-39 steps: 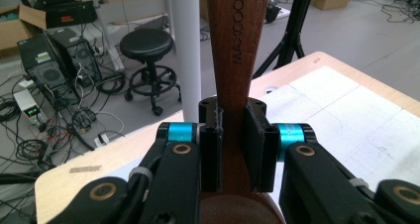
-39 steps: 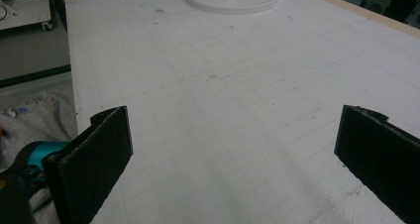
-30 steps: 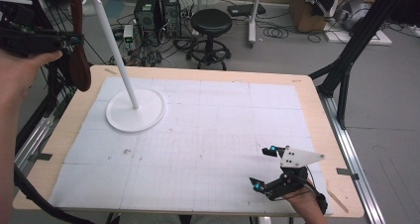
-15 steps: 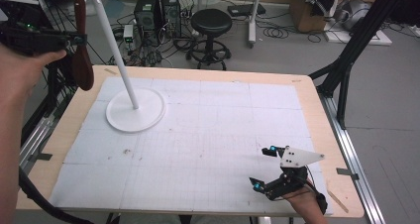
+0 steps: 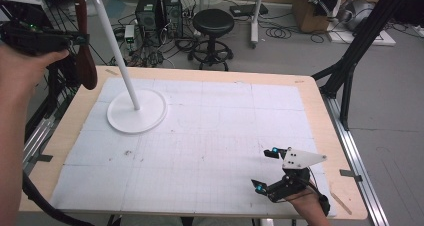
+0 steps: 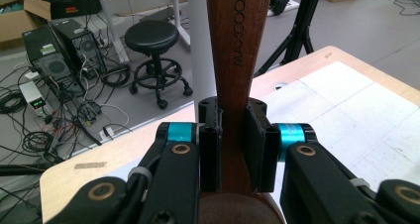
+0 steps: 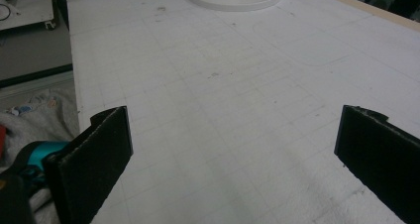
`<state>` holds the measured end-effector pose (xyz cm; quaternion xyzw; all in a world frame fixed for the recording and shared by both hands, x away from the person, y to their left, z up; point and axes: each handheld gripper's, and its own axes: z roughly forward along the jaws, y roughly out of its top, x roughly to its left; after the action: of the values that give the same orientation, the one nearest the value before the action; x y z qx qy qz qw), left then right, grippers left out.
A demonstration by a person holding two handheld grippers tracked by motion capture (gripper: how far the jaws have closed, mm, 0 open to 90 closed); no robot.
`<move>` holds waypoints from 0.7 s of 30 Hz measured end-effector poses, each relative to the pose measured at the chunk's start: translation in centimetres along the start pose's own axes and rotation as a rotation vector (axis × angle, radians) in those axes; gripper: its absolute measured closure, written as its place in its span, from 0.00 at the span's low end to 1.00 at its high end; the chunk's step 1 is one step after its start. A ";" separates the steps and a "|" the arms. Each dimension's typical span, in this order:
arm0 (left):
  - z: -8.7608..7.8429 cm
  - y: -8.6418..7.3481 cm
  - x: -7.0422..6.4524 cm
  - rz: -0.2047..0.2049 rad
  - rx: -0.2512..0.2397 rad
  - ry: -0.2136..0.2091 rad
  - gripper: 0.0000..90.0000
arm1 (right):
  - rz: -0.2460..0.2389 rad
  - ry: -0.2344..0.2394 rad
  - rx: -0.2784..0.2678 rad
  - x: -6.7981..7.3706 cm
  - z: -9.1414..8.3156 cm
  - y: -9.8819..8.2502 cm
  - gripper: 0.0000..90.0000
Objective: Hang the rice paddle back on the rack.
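Little's moved vs earlier frame: L gripper (image 6: 232,149) still pinches spoon (image 6: 237,60) by its neck, up beside rack (image 5: 117,56) top. I judge wood stiff, light, smooth; neck grip's good. R gripper (image 5: 267,171) rests spread on mat (image 5: 210,136).

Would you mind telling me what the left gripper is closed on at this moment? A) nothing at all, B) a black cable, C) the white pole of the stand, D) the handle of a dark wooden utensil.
D: in the left gripper view the left gripper has its pads pressed on both sides of the wooden utensil handle, while the white stand pole rises behind it, apart from the jaws.
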<state>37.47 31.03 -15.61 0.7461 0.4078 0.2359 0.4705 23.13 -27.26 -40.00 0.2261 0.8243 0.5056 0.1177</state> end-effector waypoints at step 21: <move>-1.1 -1.9 -0.6 0.030 -0.018 -0.104 0.63 | -0.003 0.002 -0.003 0.0 0.0 0.0 0.00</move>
<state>35.58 31.57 -16.83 0.7592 0.3693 0.2072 0.4942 23.14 -27.21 -39.98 0.2242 0.8239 0.5069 0.1180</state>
